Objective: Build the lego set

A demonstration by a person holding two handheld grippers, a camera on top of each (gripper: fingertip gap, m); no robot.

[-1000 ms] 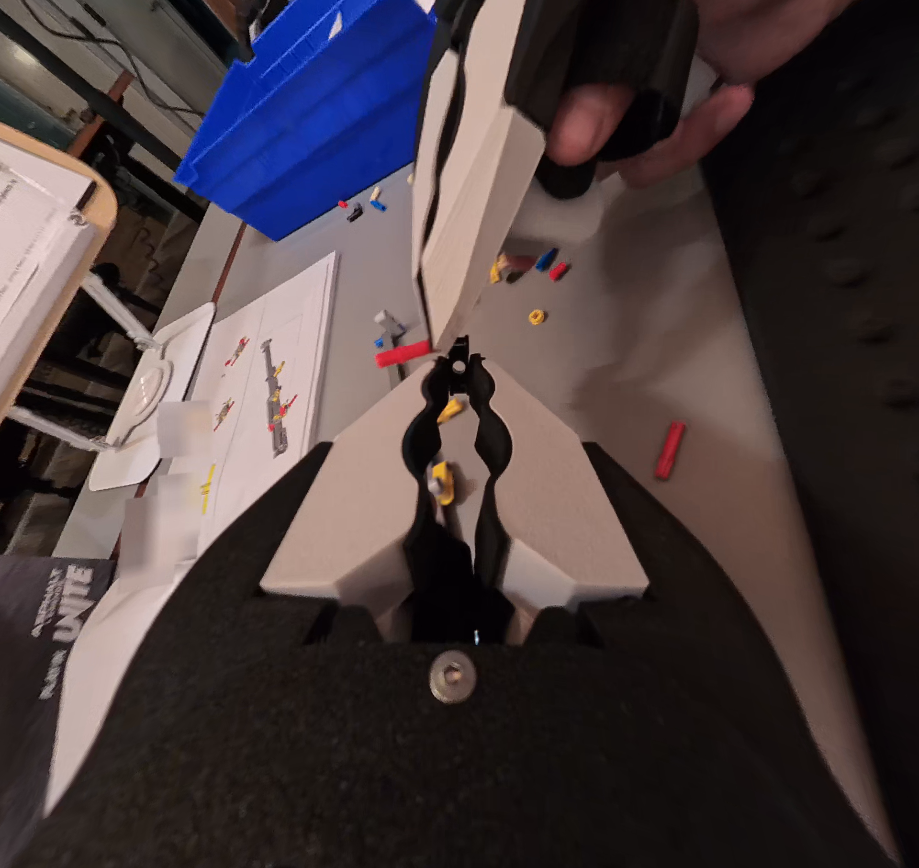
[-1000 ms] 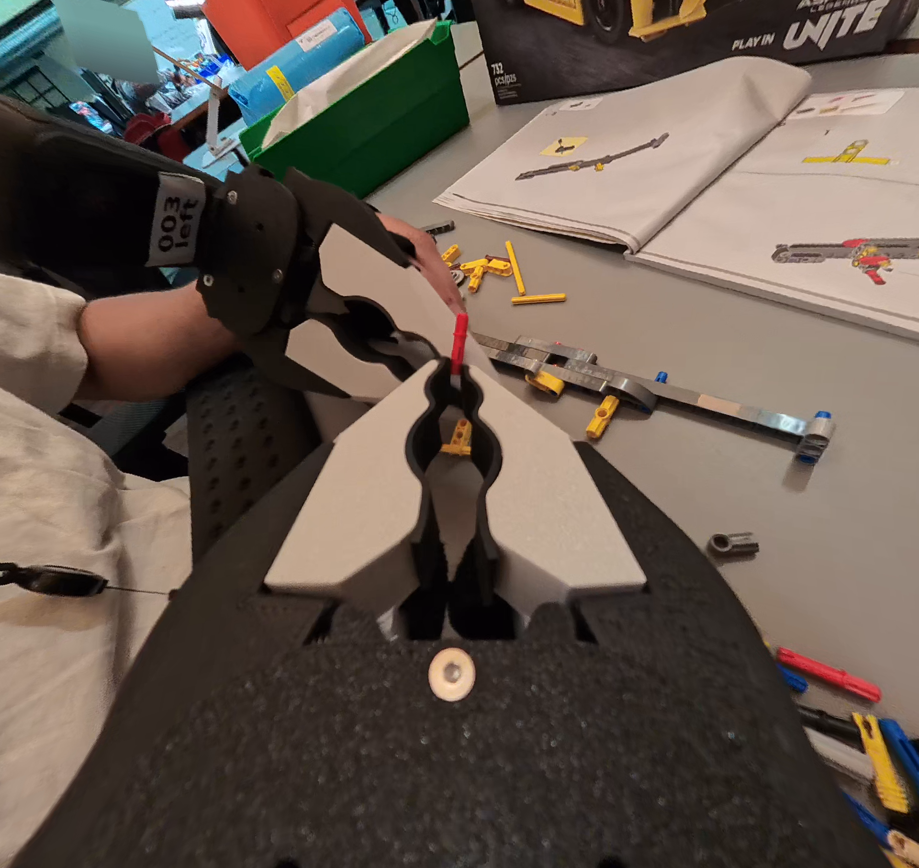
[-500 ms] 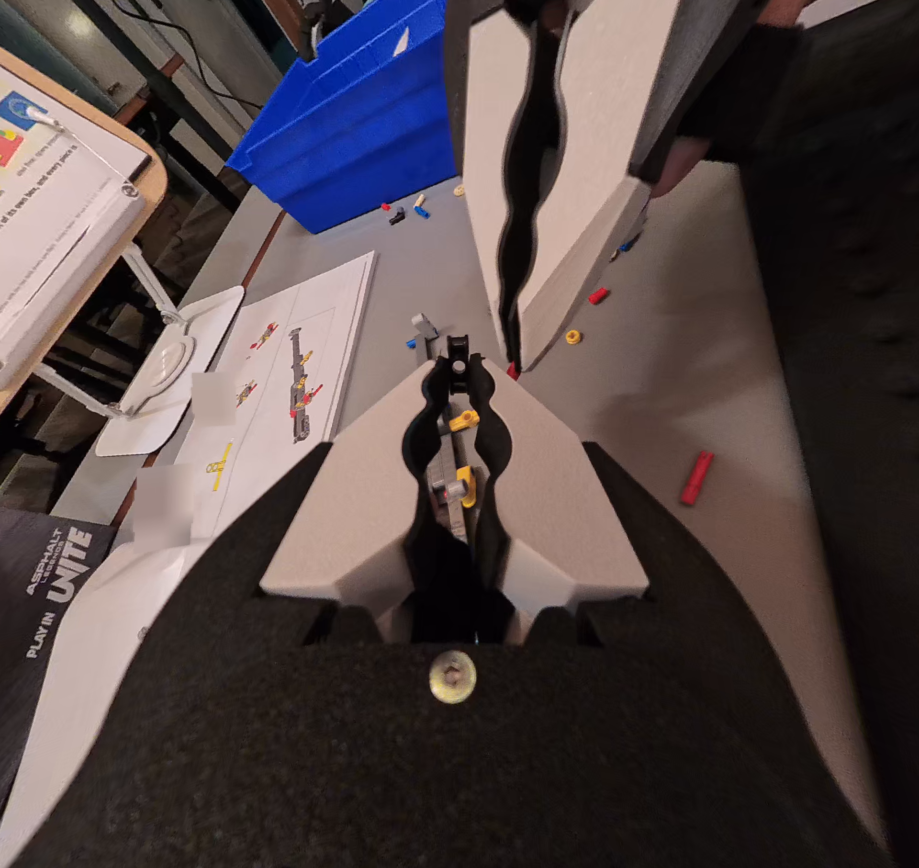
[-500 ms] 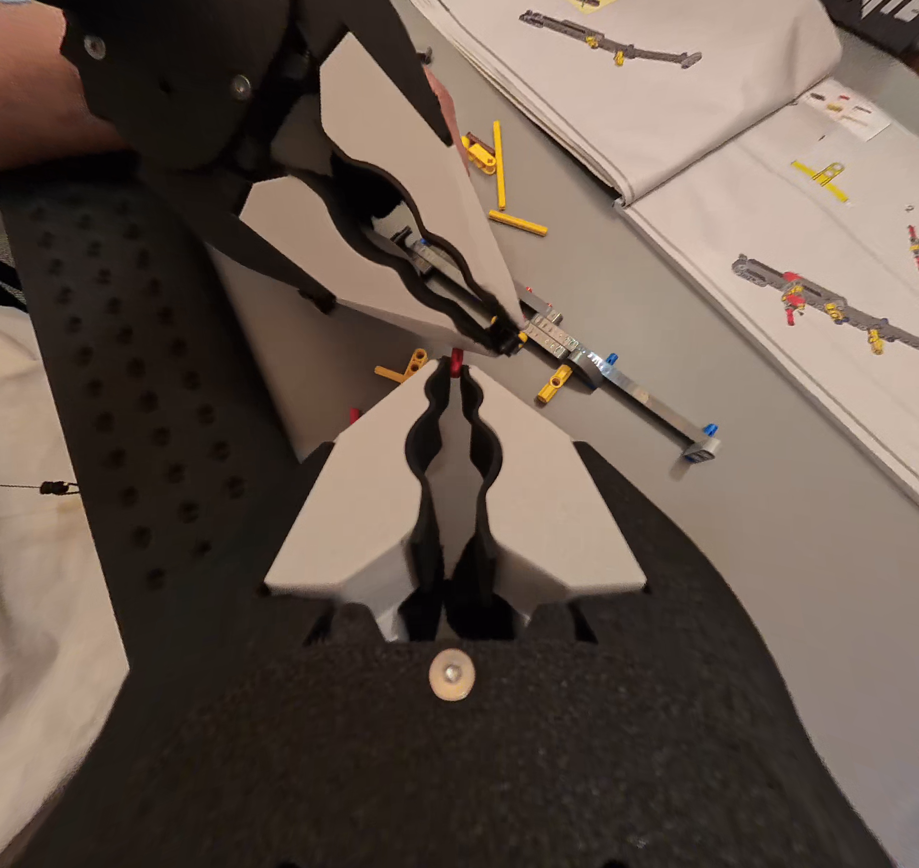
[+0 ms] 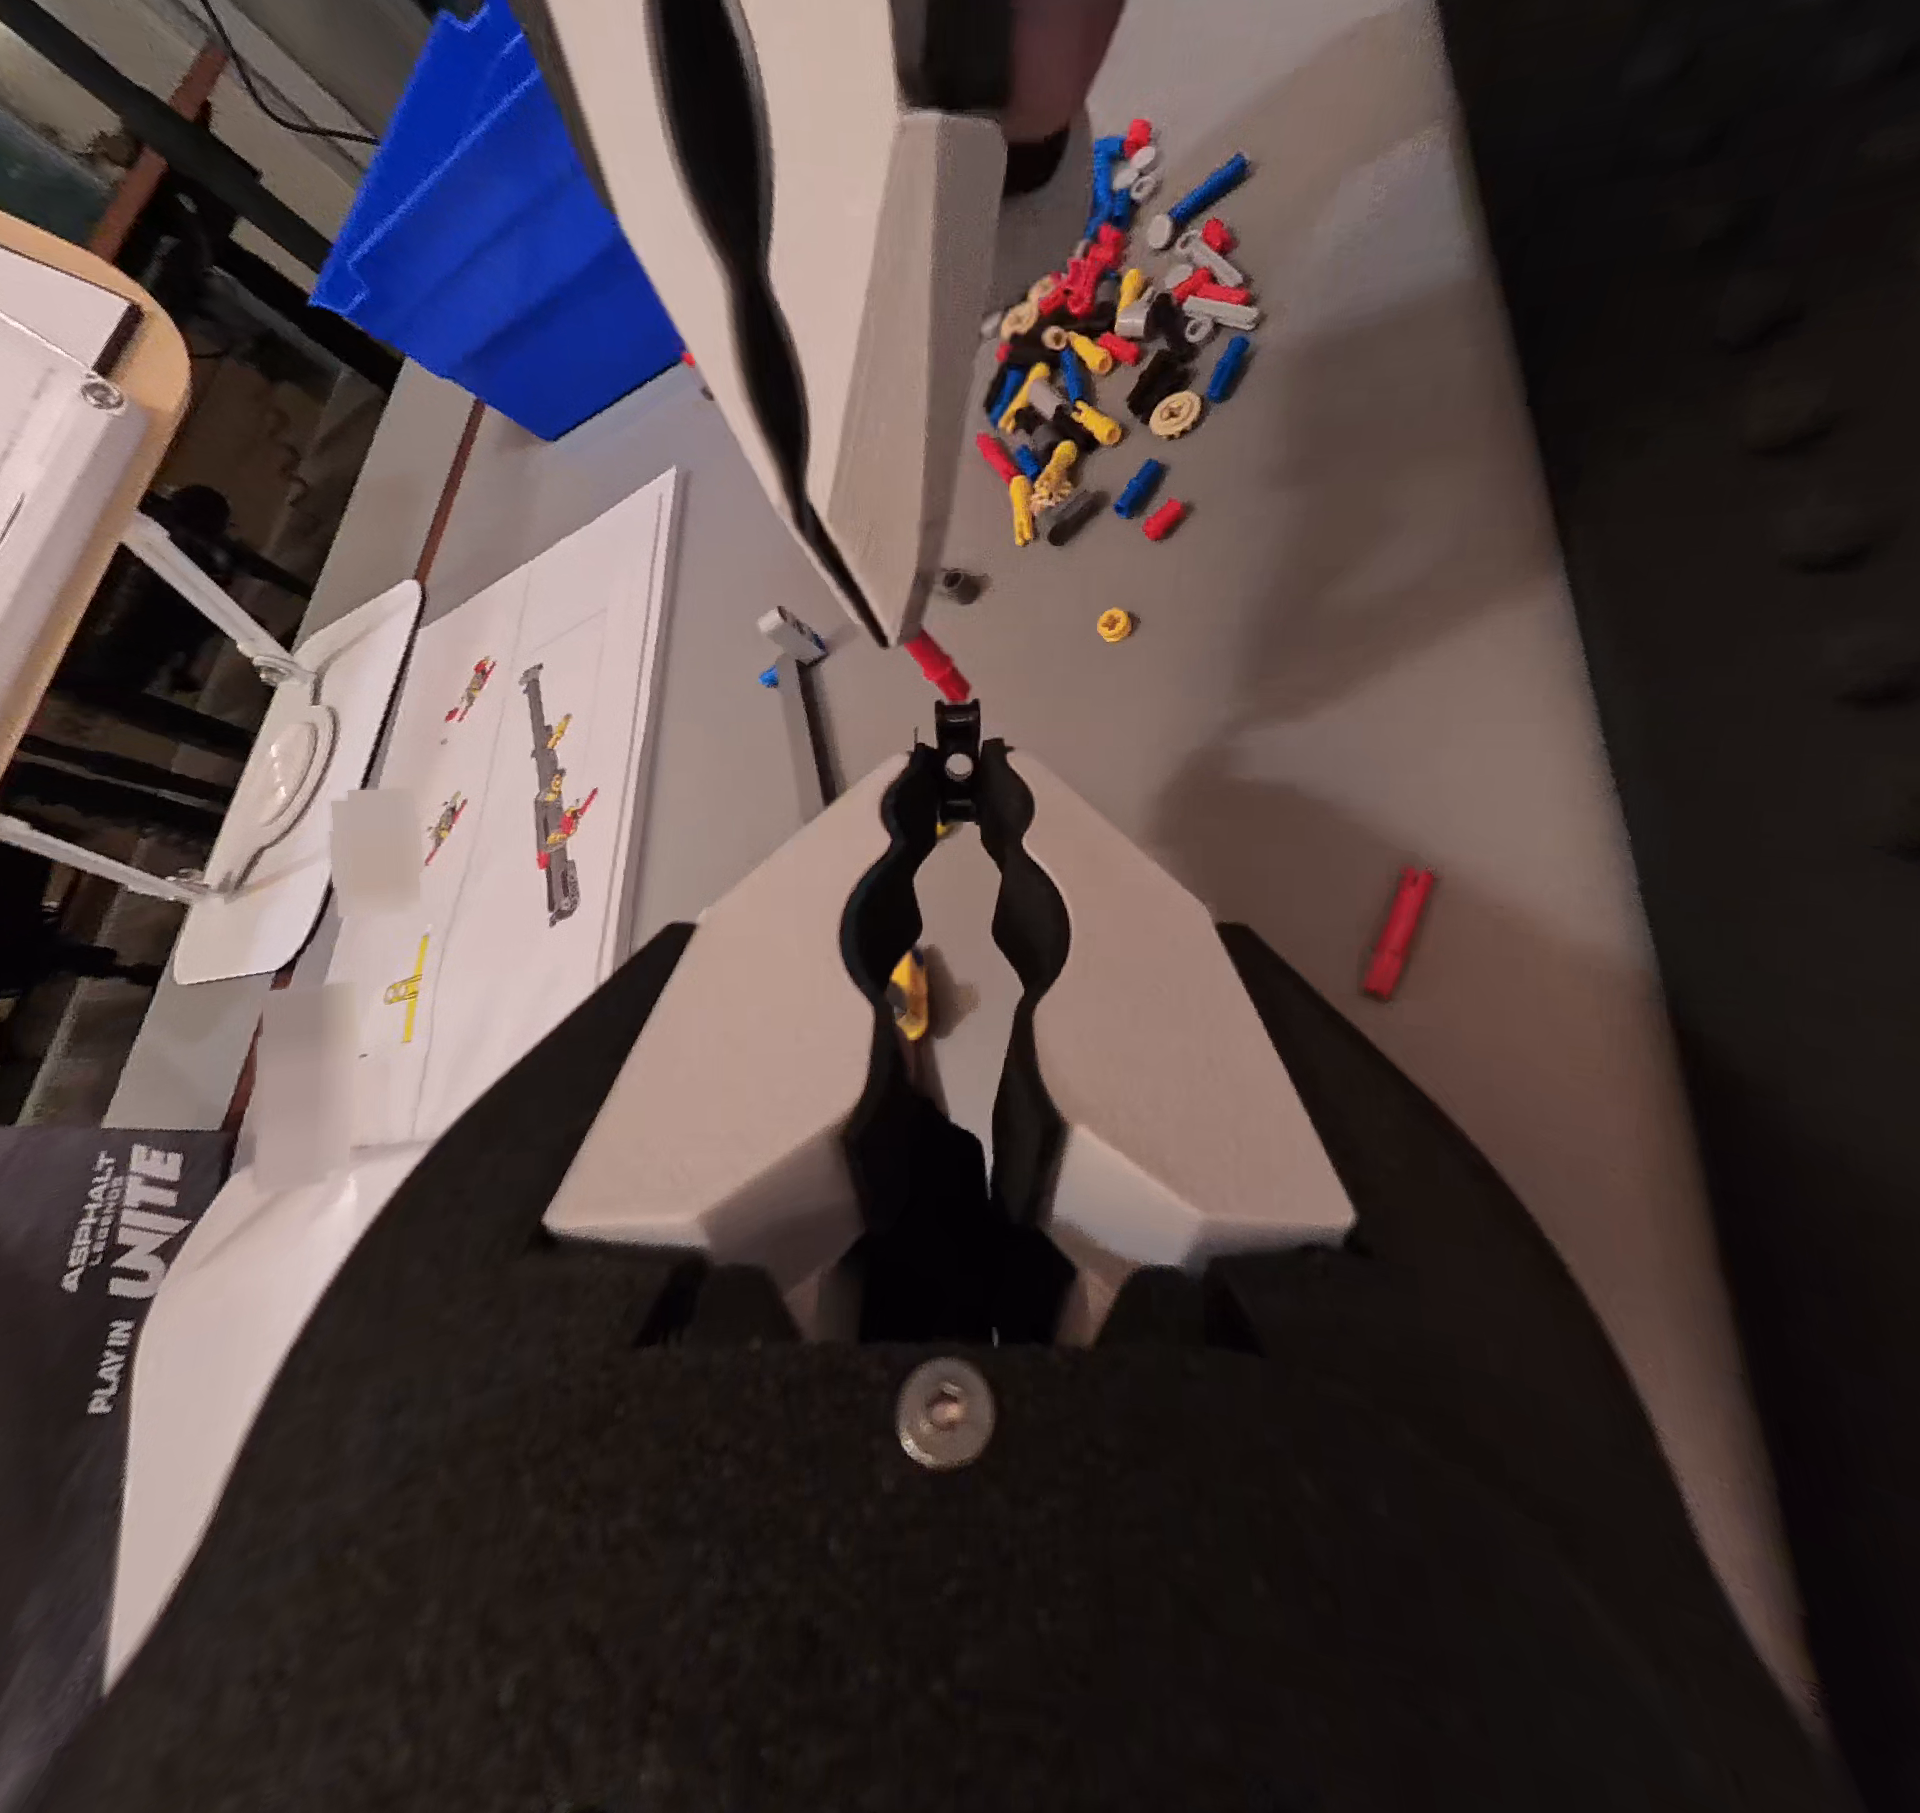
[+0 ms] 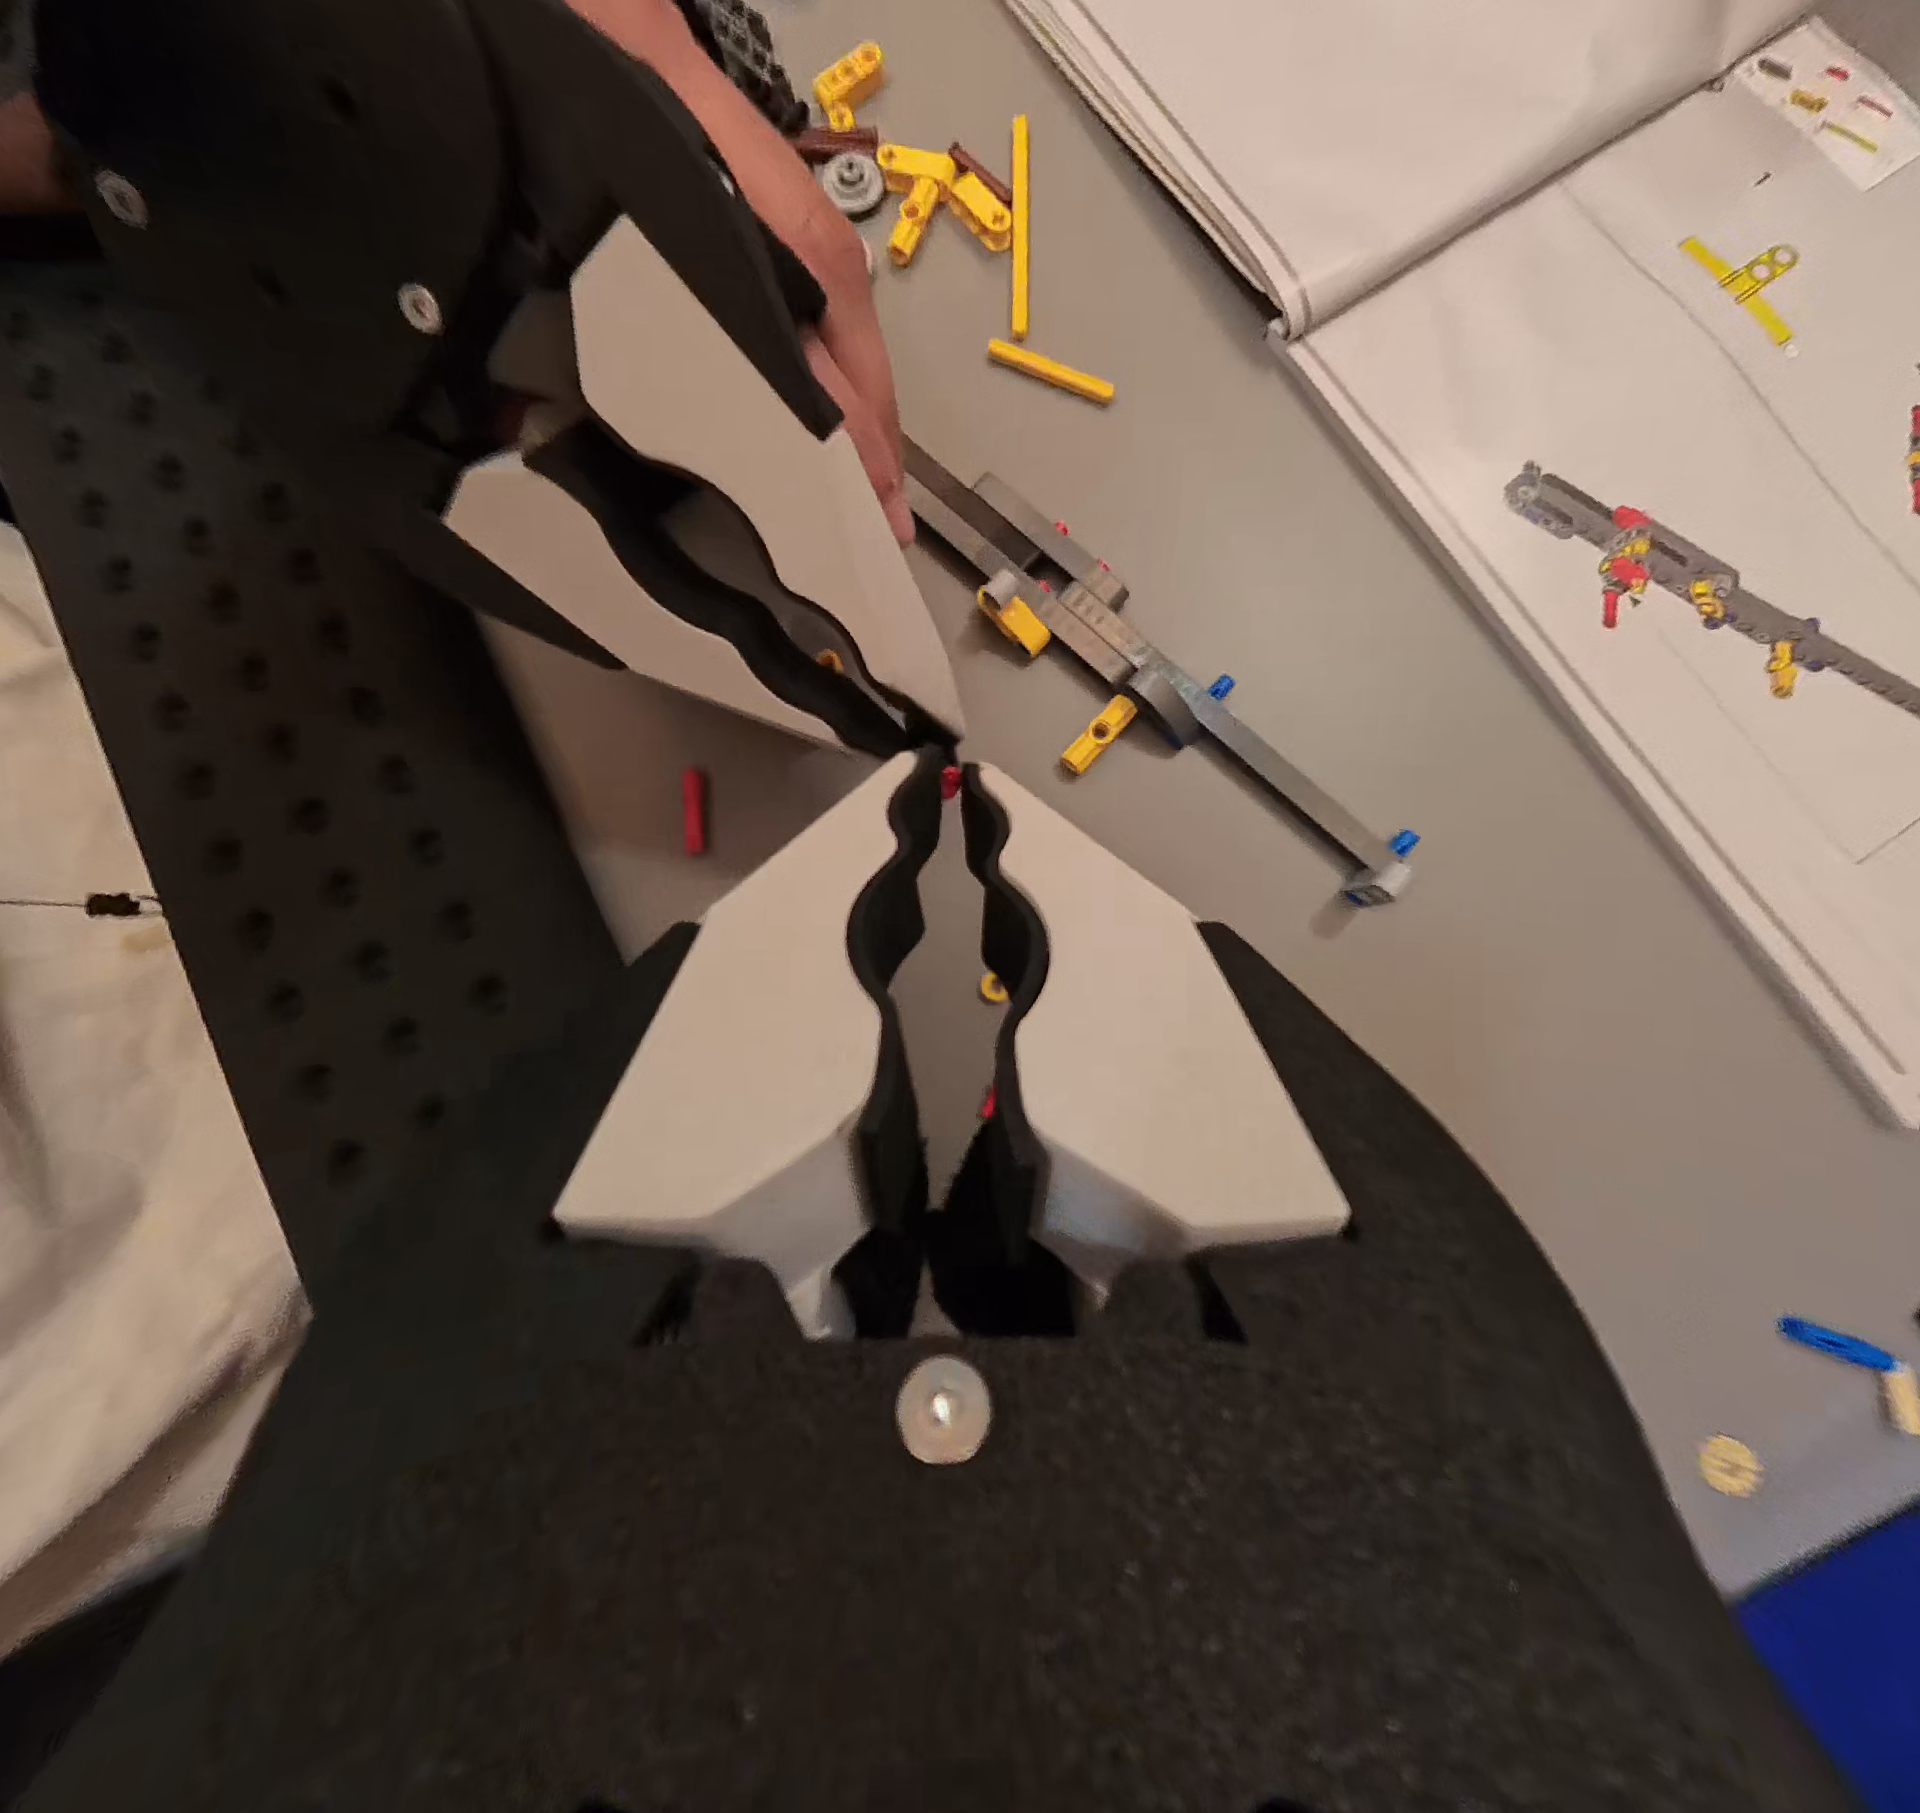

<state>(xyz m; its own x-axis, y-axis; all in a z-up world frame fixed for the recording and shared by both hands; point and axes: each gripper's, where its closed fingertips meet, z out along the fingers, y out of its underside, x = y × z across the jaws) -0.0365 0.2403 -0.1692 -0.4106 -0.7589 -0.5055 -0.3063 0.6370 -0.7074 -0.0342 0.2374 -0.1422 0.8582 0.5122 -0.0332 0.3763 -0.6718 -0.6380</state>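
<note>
Left gripper (image 5: 954,761) is clamped on a black connector (image 5: 956,735), right gripper (image 6: 943,776) pinches a red pin (image 5: 935,664), so I'd line the pin up dead straight with the hole before pushing.

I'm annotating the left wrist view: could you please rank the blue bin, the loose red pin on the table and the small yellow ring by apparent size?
1. blue bin, by far the largest.
2. loose red pin.
3. yellow ring, smallest, though it lies farther from the camera than the pin.
</note>
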